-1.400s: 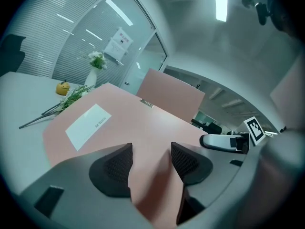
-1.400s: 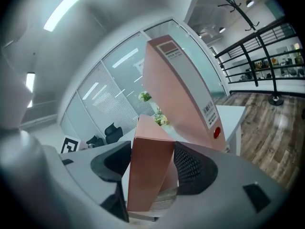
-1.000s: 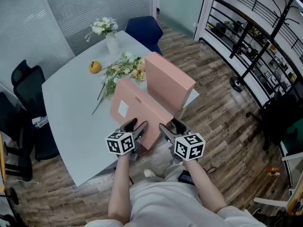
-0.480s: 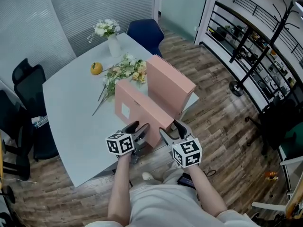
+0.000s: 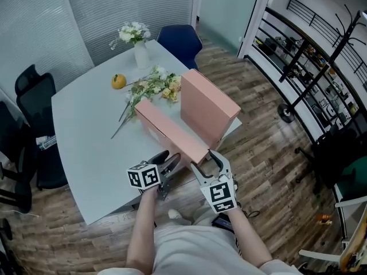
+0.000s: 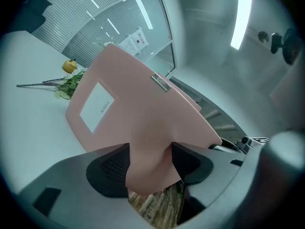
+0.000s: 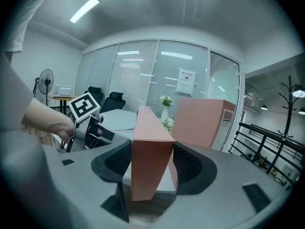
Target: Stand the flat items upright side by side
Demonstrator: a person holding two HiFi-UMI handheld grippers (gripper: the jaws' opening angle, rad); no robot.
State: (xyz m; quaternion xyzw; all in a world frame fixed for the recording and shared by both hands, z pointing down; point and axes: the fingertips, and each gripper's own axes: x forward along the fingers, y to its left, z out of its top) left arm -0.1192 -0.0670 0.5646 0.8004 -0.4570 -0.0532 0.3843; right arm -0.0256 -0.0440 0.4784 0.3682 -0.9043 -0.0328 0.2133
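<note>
Left gripper and right gripper are both clamped on the near end of the box. It's up on its long edge at the desk's front, just beside the second box, which stands upright.

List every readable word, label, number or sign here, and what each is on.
No text is legible.
White label on the nearer pink box: print too small.
Side label on the upright pink box: blurred.
Notice on the glass wall: blurred.
Marker cube: square pattern, no letters.
</note>
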